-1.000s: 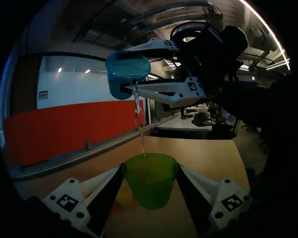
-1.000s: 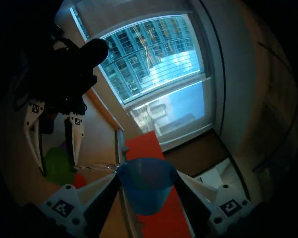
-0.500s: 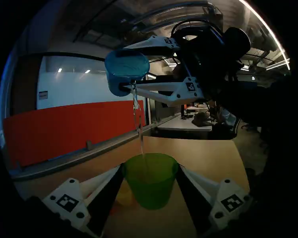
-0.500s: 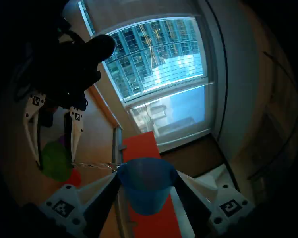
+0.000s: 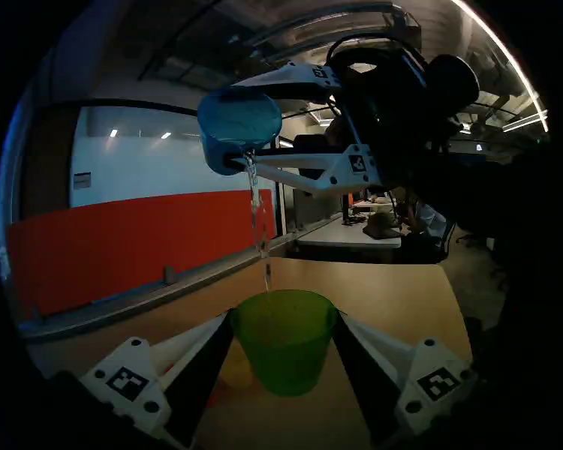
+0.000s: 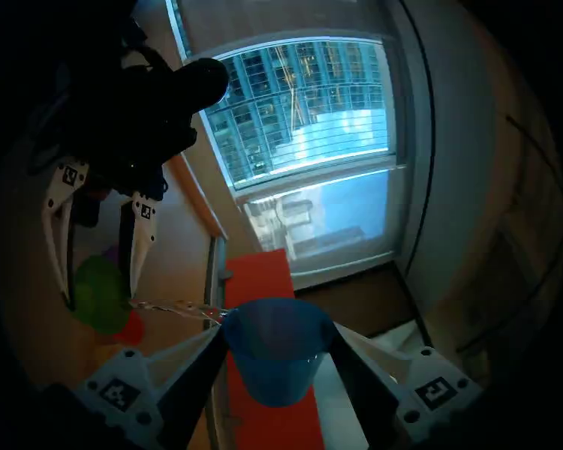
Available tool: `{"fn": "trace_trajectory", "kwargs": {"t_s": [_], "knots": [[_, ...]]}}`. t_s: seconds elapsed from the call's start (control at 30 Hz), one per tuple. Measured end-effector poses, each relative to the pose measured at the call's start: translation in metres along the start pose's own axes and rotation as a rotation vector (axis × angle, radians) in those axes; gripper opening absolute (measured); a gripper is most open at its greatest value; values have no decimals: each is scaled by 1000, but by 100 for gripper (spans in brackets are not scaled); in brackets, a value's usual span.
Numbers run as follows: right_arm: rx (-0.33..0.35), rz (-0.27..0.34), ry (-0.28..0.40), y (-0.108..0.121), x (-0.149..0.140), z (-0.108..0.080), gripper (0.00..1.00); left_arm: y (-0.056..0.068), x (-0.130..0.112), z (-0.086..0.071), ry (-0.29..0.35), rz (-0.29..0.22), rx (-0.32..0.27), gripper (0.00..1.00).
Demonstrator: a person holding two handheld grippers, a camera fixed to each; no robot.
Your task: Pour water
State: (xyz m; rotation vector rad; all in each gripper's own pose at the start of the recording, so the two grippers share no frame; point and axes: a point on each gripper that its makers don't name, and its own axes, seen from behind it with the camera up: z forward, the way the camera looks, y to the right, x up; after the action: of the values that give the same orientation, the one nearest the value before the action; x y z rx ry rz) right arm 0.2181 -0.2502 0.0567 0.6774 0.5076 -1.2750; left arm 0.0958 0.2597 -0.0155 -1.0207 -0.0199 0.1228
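Observation:
In the left gripper view my left gripper [image 5: 283, 341] is shut on an upright green cup [image 5: 284, 339] above a wooden table [image 5: 386, 292]. Above it the right gripper [image 5: 240, 124] holds a tipped blue cup [image 5: 236, 127], and a thin stream of water [image 5: 257, 225] falls from its rim toward the green cup. In the right gripper view my right gripper [image 6: 277, 352] is shut on the blue cup [image 6: 275, 349], tilted to its side. The water stream [image 6: 173, 306] runs left to the green cup [image 6: 97, 294], held between the left gripper's white fingers [image 6: 140, 240].
A long orange panel [image 5: 124, 244] runs behind the table's far edge. A small red object [image 6: 133, 328] lies on the table by the green cup. A big window [image 6: 311, 157] with buildings outside is beyond the table. Desks [image 5: 356, 229] stand in the dim office behind.
The blue cup has tipped a little further and risen slightly above the green cup. Water keeps pouring. The green cup stays still in my left gripper.

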Motion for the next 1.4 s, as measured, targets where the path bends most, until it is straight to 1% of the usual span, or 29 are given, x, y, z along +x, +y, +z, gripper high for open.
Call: {"fn": "trace_trajectory", "kwargs": {"t_s": [0.37, 0.97, 1.4], "knots": [[-10, -38, 5, 4, 1, -1, 92, 1, 1, 0, -1, 5, -1, 89], [-23, -121, 5, 10, 5, -2, 91, 3, 4, 0, 6, 2, 3, 89], [-37, -199, 4, 13, 14, 2, 91, 0, 5, -1, 12, -2, 12, 89]]}}
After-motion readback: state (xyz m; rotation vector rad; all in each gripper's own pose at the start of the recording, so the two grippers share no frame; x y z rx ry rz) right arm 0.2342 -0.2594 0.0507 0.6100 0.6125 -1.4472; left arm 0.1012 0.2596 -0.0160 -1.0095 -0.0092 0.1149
